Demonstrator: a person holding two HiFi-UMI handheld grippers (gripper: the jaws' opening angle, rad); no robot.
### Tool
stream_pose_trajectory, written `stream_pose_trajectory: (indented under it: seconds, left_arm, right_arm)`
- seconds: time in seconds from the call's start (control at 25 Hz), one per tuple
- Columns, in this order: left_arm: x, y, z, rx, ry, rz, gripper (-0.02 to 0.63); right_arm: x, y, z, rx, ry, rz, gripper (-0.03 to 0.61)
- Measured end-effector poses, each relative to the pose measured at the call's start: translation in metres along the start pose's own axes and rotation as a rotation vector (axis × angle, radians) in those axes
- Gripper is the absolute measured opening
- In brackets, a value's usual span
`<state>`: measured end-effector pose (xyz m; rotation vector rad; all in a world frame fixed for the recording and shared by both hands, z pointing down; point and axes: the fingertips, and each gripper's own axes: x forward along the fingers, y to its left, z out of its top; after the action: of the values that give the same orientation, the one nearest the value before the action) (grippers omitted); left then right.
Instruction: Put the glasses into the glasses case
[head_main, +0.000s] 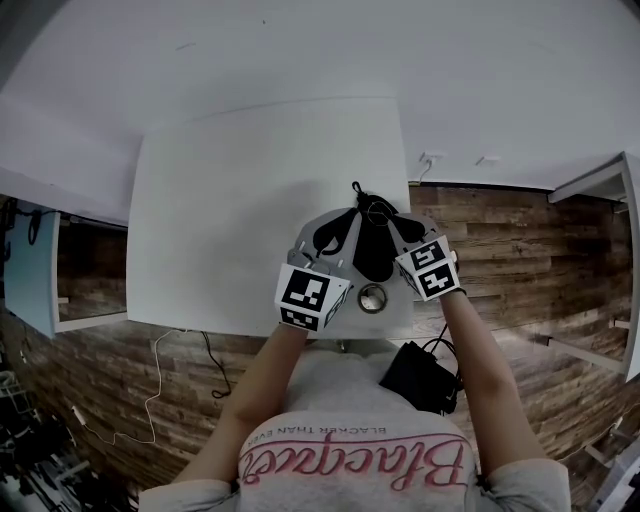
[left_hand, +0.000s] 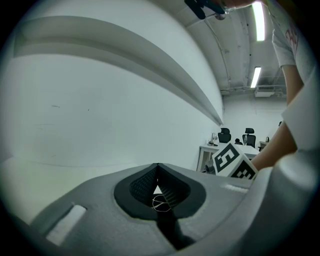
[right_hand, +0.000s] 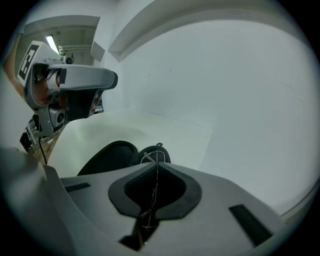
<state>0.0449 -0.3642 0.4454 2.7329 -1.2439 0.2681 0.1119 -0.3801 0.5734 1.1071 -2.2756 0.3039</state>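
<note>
The glasses (right_hand: 151, 176) are thin wire, and I see only slivers of them. My right gripper (right_hand: 156, 163) is shut on a wire that runs along its jaw seam. Just beyond its tips lies the black glasses case (right_hand: 111, 156), open on the white table (head_main: 240, 210). My left gripper (left_hand: 158, 166) is shut too, with a small wire loop of the glasses (left_hand: 160, 202) pinched between its pads. In the head view the left gripper (head_main: 335, 238) and the right gripper (head_main: 388, 218) meet over the case (head_main: 372, 250) near the table's front edge.
A small round metal-rimmed thing (head_main: 372, 298) shows between the grippers at the table's front edge. The table stands against a white wall. A black box (head_main: 420, 378) and cables lie on the wood floor below. Desks and office chairs (left_hand: 235, 136) stand far off.
</note>
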Motion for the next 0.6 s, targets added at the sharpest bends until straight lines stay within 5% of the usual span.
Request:
stream_pose_trajectory:
  seconds: [0.6]
  left_arm:
    - [-0.0065, -0.0020, -0.0041, 0.002, 0.012, 0.005, 0.006]
  right_arm:
    - [0.0068, -0.0057, -0.0031, 0.001, -0.022, -0.014, 0.015]
